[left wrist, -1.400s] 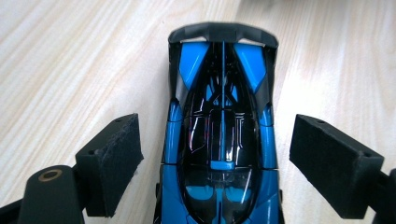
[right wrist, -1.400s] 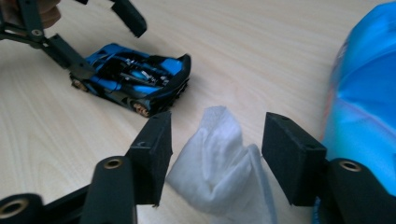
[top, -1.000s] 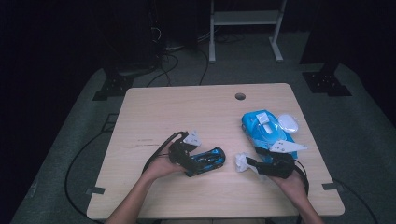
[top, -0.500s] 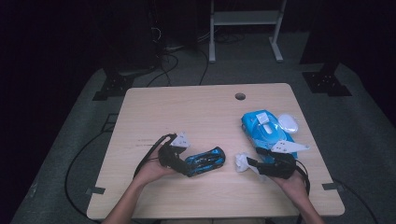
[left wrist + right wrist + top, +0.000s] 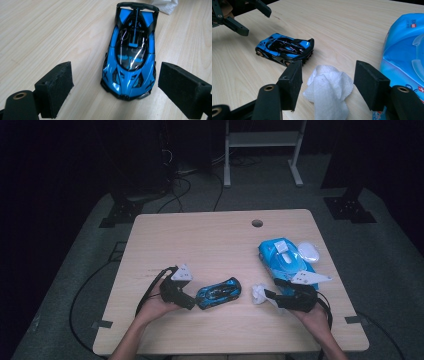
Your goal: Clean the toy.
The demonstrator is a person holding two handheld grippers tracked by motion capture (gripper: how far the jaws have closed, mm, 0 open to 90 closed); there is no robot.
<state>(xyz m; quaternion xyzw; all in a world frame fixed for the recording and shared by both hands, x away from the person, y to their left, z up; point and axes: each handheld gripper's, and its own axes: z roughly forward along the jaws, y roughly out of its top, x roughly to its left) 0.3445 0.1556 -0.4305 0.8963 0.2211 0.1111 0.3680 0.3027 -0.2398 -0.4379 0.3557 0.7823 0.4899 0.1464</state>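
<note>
Both grippers gape wide: left gripper [image 5: 117, 100] lines up on the blue toy car [image 5: 131, 53] at twelve o'clock, right gripper [image 5: 327, 85] straddles the crumpled wipe [image 5: 328, 92] unpinched, so squeezing looks next.

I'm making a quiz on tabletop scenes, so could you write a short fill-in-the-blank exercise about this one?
1. The toy car on the table is black and ____.
2. The crumpled wipe between the right gripper's pads is ____ in colour.
3. The left gripper's jaws stand ____, not touching the car.
4. The wipes pack lies by the person's ____ hand.

Missing words: blue; white; open; right
</note>
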